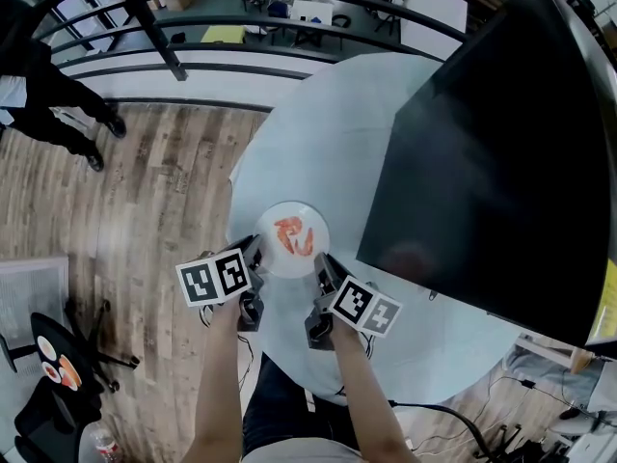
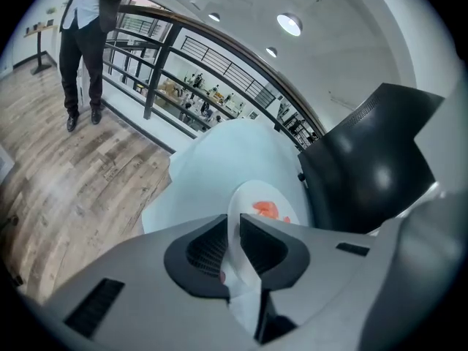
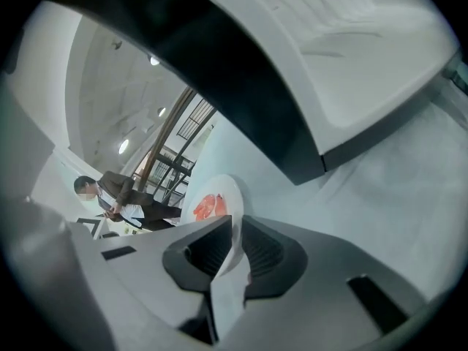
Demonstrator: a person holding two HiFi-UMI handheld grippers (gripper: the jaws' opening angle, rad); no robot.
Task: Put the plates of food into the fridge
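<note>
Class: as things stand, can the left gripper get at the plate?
Yes, it seems: the left gripper is clamped on the rim of the plate, as is the right gripper; nothing lies between.

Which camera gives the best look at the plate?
The head view: it shows the whole plate from above, red food in the middle. The two gripper views see it at a slant, its near rim between the jaws.
</note>
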